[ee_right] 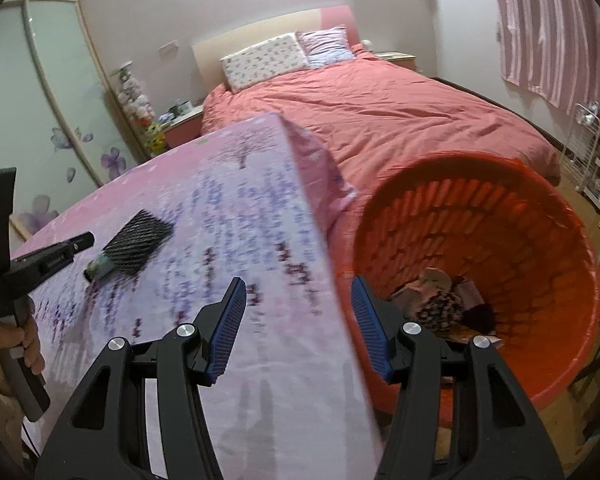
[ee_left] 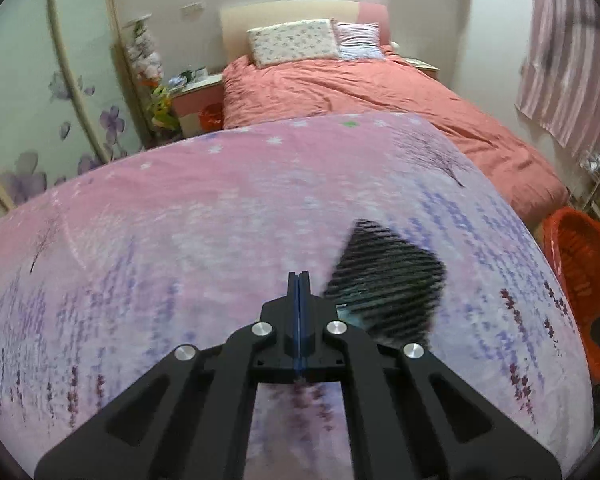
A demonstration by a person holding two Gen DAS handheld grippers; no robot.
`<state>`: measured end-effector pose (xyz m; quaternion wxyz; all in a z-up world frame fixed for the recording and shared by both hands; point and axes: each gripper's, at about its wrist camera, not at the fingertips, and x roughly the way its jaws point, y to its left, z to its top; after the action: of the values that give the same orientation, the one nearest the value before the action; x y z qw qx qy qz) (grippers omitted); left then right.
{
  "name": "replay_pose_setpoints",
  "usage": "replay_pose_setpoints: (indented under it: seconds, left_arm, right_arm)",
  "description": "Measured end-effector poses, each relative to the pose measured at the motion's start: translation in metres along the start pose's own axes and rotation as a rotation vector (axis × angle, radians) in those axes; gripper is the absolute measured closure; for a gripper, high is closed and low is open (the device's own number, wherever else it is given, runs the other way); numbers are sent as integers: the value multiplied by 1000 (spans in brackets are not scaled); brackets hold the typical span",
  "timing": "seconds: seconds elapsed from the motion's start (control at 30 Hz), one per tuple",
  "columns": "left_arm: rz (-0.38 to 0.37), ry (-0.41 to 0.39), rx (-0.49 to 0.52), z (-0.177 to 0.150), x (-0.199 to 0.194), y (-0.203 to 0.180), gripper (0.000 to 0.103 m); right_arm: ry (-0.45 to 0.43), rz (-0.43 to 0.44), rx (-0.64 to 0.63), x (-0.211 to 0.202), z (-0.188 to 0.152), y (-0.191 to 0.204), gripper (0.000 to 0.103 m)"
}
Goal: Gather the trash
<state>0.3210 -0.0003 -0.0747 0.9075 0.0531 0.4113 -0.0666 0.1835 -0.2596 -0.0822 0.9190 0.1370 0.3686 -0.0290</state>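
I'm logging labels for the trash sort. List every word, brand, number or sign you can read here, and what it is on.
None can be read.
Dark striped wrapper on the lavender-print cloth: pattern only; its teal end is blurred.
Left hand-held gripper: pale marks on its body, too small and blurred to read.
Scraps in the orange basket: no readable print.
Right hand-held gripper: no markings.

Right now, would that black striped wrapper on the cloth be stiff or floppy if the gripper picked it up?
Probably floppy: the wrapper lies flat and thin on the cloth. It looks light for its size. Its striped surface may be slippery film, though blur leaves that uncertain.
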Motion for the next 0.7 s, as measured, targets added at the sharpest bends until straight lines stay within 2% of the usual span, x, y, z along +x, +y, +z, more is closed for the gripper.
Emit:
replay_pose_setpoints:
  seconds: [0.07, 0.1, 0.13, 0.2, 0.23, 0.33, 0.37, 0.4, 0.43, 0.47, 0.53, 0.7]
  left_arm:
    - [-51, 8, -17, 2, -2, 4, 101]
    - [-66, 3, -13, 3, -3, 1, 94]
    - [-78, 0, -3, 3, -3, -3, 75]
    - [-76, -1, 30, 5, 2, -18, 52]
    - [-70, -3, 56, 6, 5, -29, 51]
    - [-49, 24, 120, 7, 19, -51, 52]
    - [-49, 40, 125, 6, 25, -53, 56]
    - [-58, 43, 118, 6, 28, -53, 65]
    - [-56, 33, 112, 7, 27, -52, 85]
    - [-48, 24, 99, 7, 25, -49, 95]
    - [-102, 22, 53, 9, 21, -40, 96]
    - [-46, -3, 50, 4, 12, -16, 97]
  right_arm:
    - [7, 9, -15, 4, -1, 10, 48]
    - [10, 12, -25, 5, -1, 16, 48]
    - [11, 12, -29, 6, -2, 18, 48]
    - [14, 12, -38, 6, -3, 23, 48]
    - [15, 11, -39, 7, -3, 23, 48]
    - [20, 5, -37, 9, -2, 25, 48]
    - [22, 4, -38, 9, -2, 25, 48]
    - [21, 4, -40, 9, -2, 26, 48]
    - [21, 4, -42, 9, -3, 27, 48]
    - [21, 4, -46, 9, -3, 29, 47]
    - [25, 7, -47, 11, -4, 31, 48]
    - [35, 24, -57, 14, -6, 44, 48]
